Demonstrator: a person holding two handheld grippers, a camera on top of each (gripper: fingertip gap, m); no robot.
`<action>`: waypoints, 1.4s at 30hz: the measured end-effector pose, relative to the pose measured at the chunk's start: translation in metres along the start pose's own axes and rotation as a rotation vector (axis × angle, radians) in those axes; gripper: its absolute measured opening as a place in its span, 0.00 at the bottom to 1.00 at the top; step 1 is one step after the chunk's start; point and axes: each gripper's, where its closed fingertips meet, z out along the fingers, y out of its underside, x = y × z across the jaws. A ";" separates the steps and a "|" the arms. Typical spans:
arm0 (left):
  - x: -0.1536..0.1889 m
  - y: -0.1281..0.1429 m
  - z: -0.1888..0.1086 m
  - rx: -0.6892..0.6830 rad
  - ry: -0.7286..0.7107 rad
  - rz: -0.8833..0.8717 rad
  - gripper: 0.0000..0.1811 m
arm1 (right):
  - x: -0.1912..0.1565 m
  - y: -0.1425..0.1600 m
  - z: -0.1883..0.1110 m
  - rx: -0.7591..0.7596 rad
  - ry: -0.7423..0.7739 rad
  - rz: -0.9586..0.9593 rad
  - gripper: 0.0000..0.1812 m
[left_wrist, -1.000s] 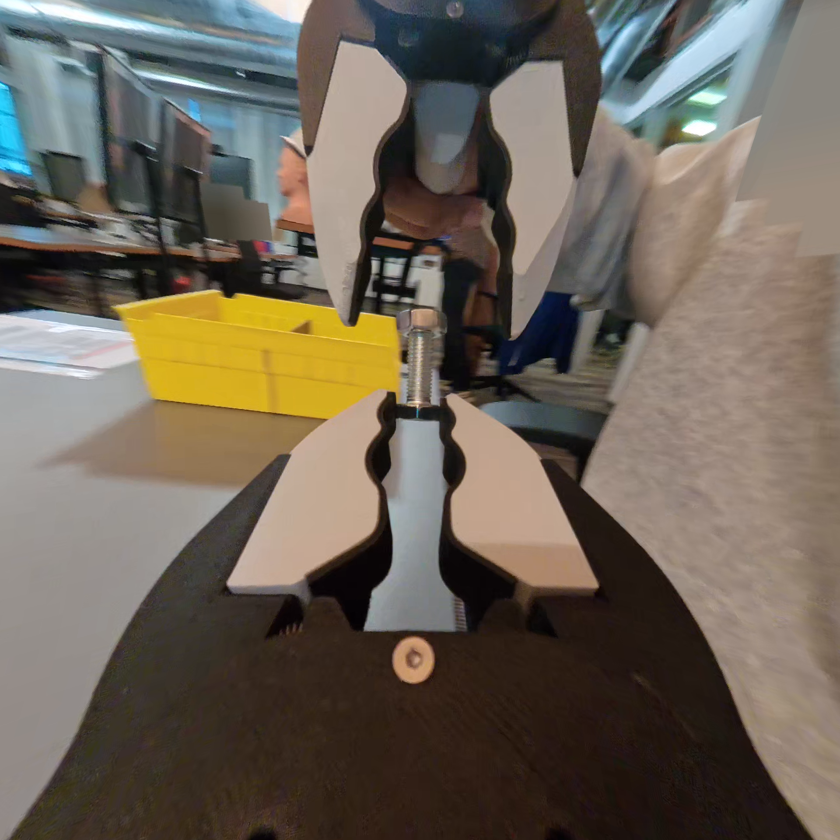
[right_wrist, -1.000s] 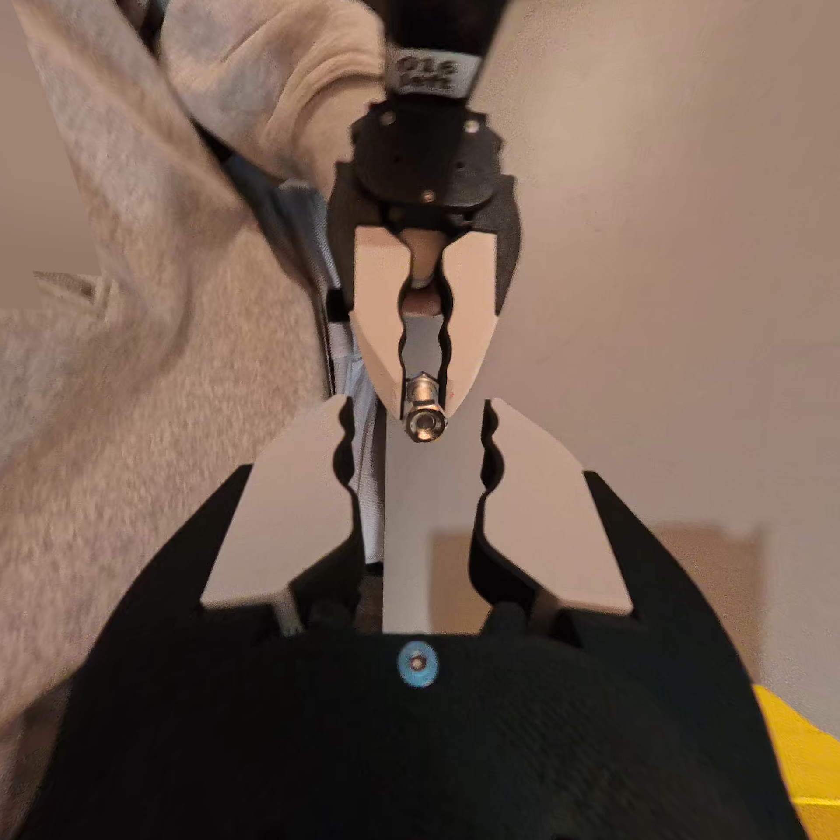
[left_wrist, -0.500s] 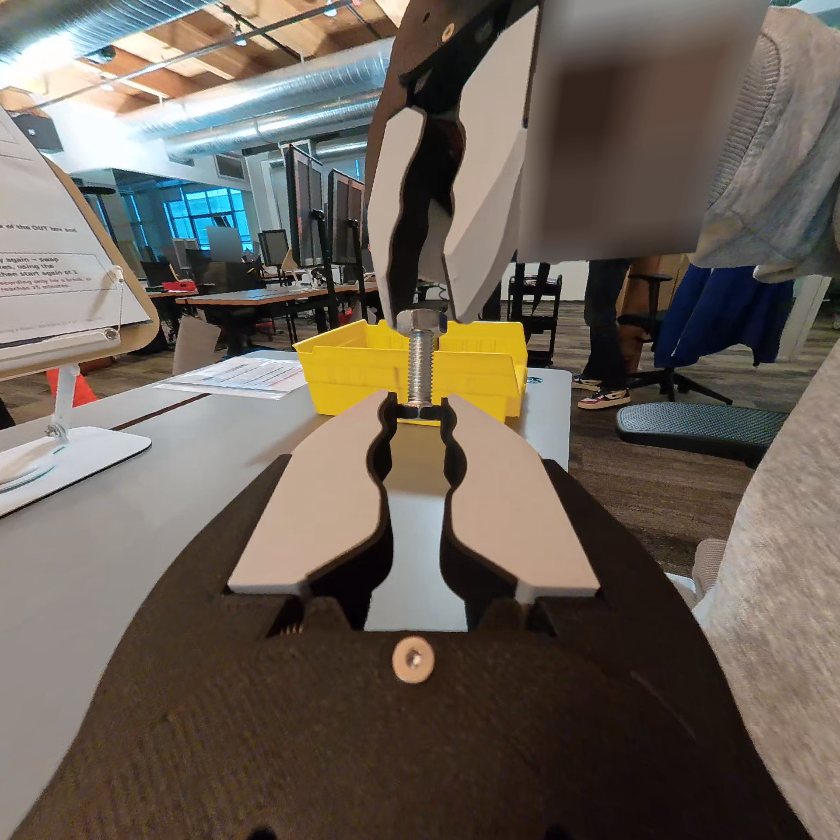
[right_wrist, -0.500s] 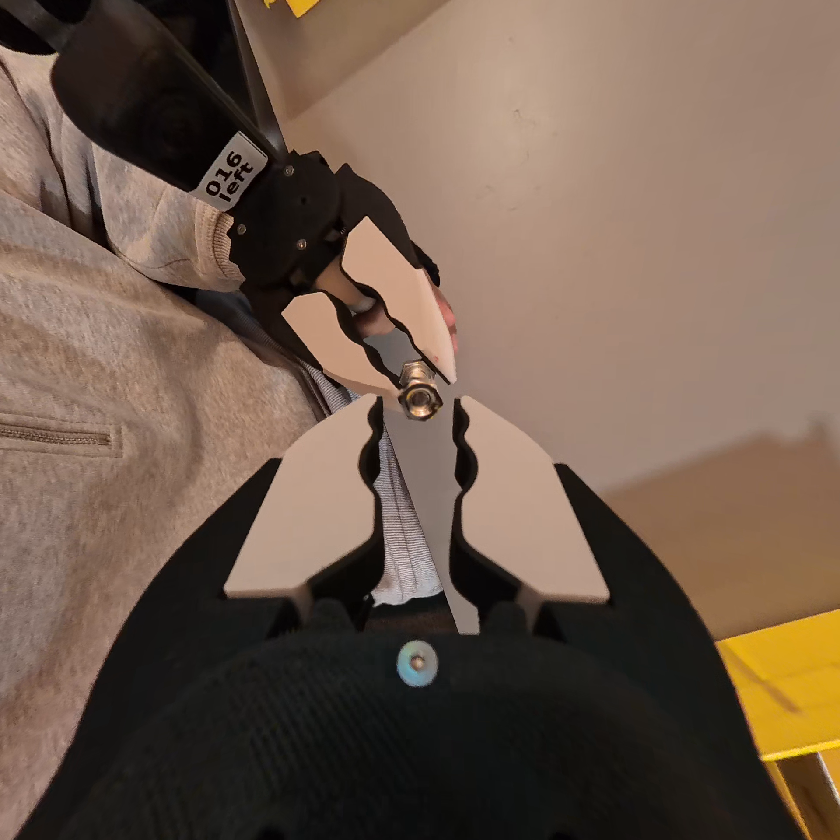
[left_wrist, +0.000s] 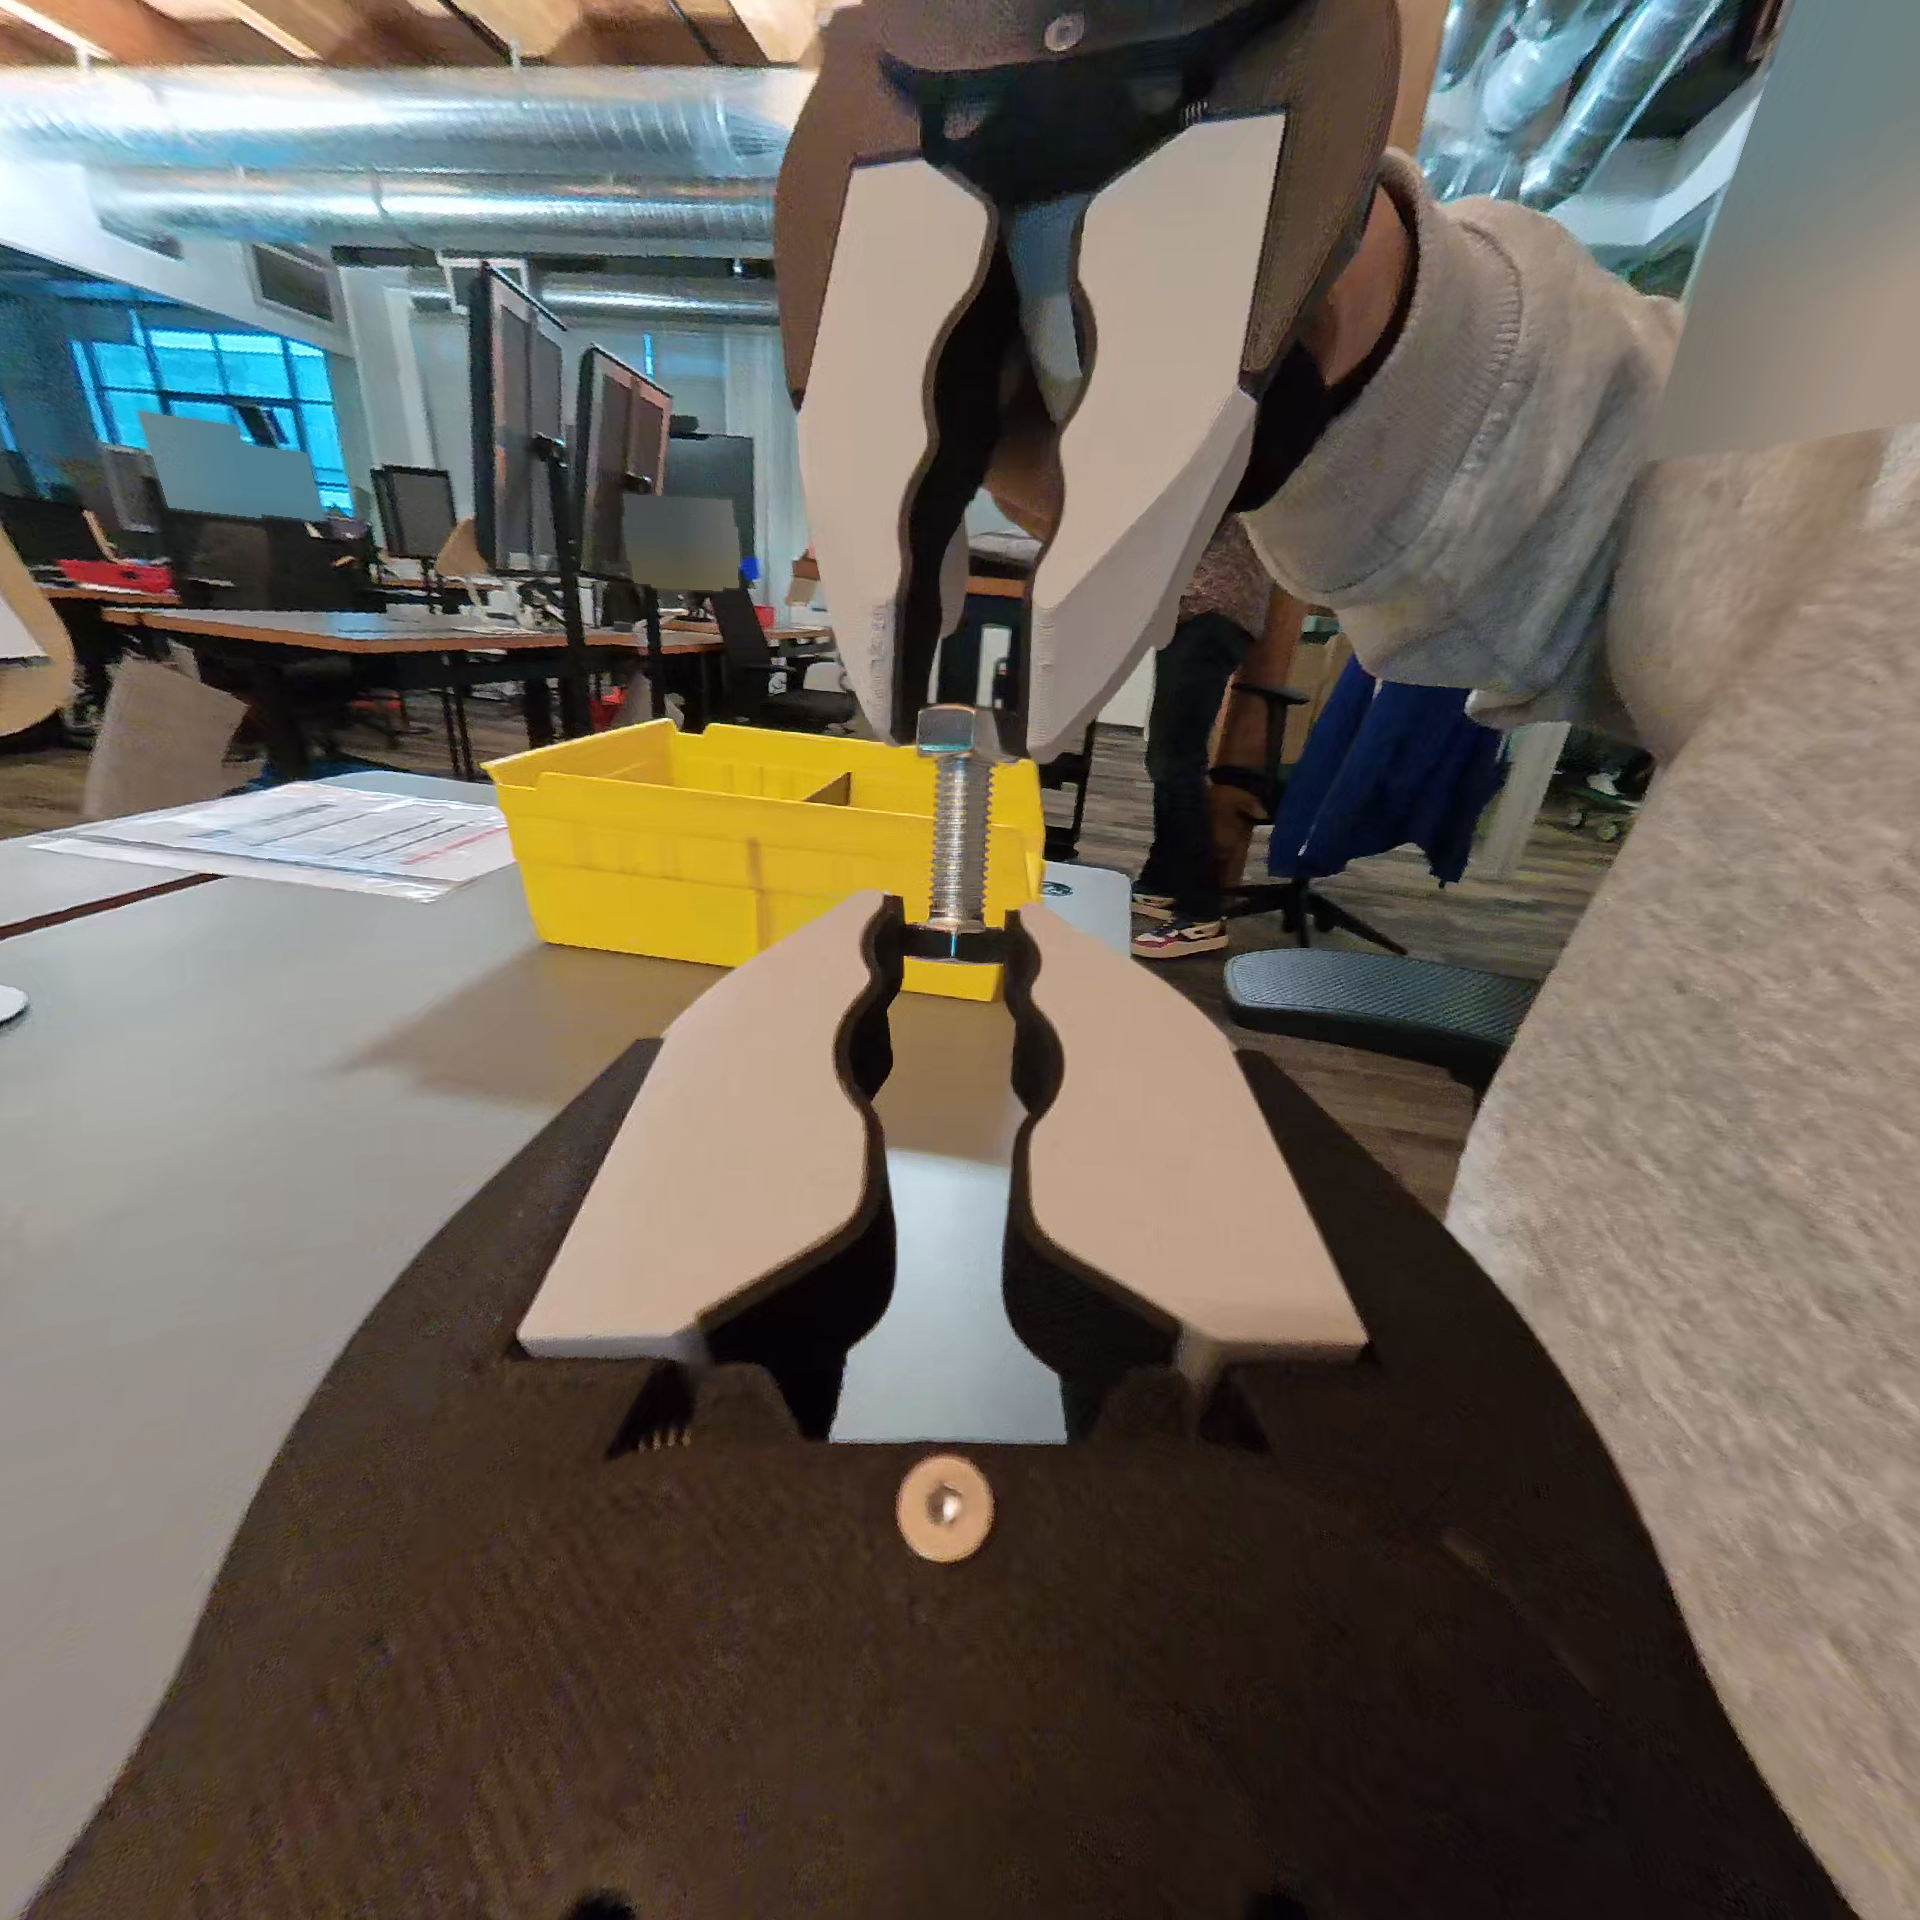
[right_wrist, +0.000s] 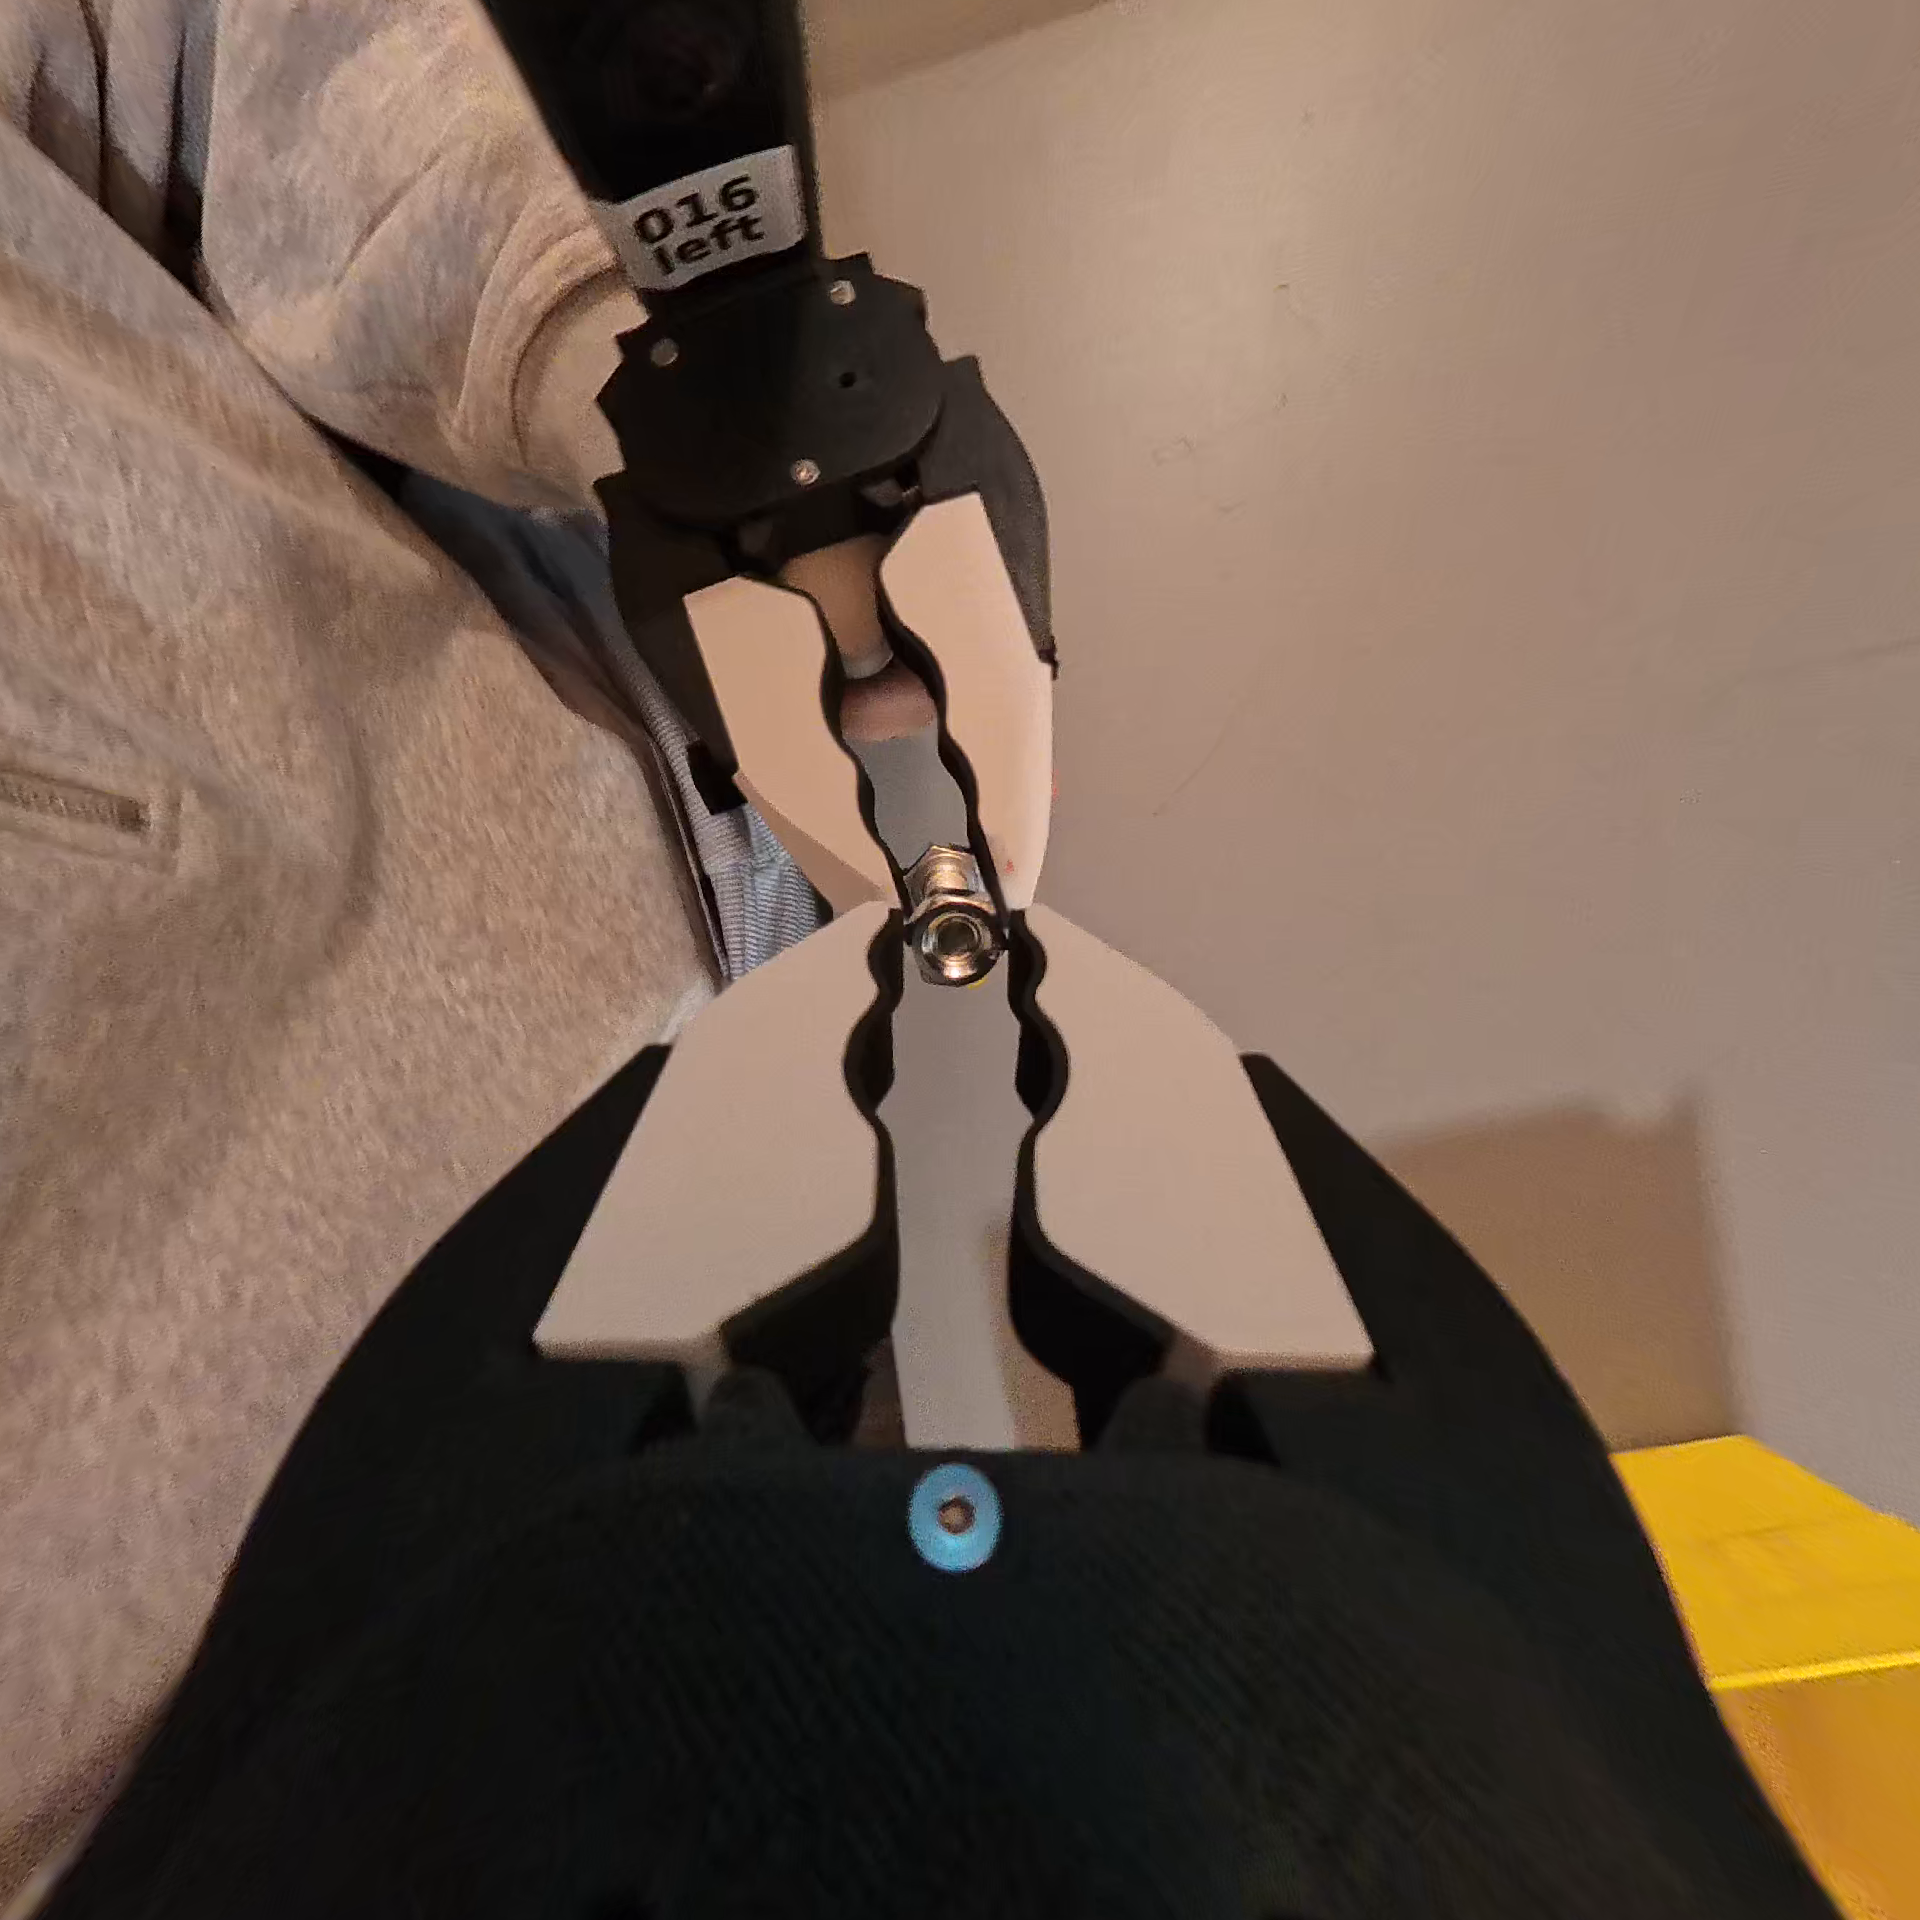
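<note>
A silver bolt (left_wrist: 954, 831) stands upright between the two grippers, above the table's edge. My left gripper (left_wrist: 951, 930) is shut on the nut at the bolt's lower end. My right gripper (left_wrist: 961, 717) comes down from above with its tips closed around the hex head (left_wrist: 948, 727). In the right wrist view, my right gripper (right_wrist: 948, 925) grips the hex head (right_wrist: 954, 943) end-on. Just beyond it, the left gripper (right_wrist: 951, 883) pinches the nut (right_wrist: 940, 878).
A yellow bin (left_wrist: 665, 831) with dividers sits on the grey table (left_wrist: 208, 1091) behind the bolt; its corner also shows in the right wrist view (right_wrist: 1766, 1558). A paper sheet (left_wrist: 301, 831) lies at left. A person's grey sleeve (left_wrist: 1455, 499) and a chair seat (left_wrist: 1371, 1003) are at right. The tips of both grippers are at nearly the same place.
My right gripper's jaws have narrowed from wide open to closed on the bolt head, and it has turned about the bolt. The left gripper has kept its grip while its view swung.
</note>
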 end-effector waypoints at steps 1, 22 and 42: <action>0.002 0.000 0.000 0.002 0.015 -0.009 0.10 | -0.002 0.000 0.000 -0.005 -0.002 -0.034 0.11; 0.051 0.001 -0.004 -0.016 0.434 -0.315 0.10 | -0.045 0.012 -0.008 0.162 -0.178 -0.721 0.10; 0.082 -0.047 -0.046 0.122 1.007 -0.833 0.10 | -0.085 -0.026 -0.026 0.490 -0.251 -0.893 0.10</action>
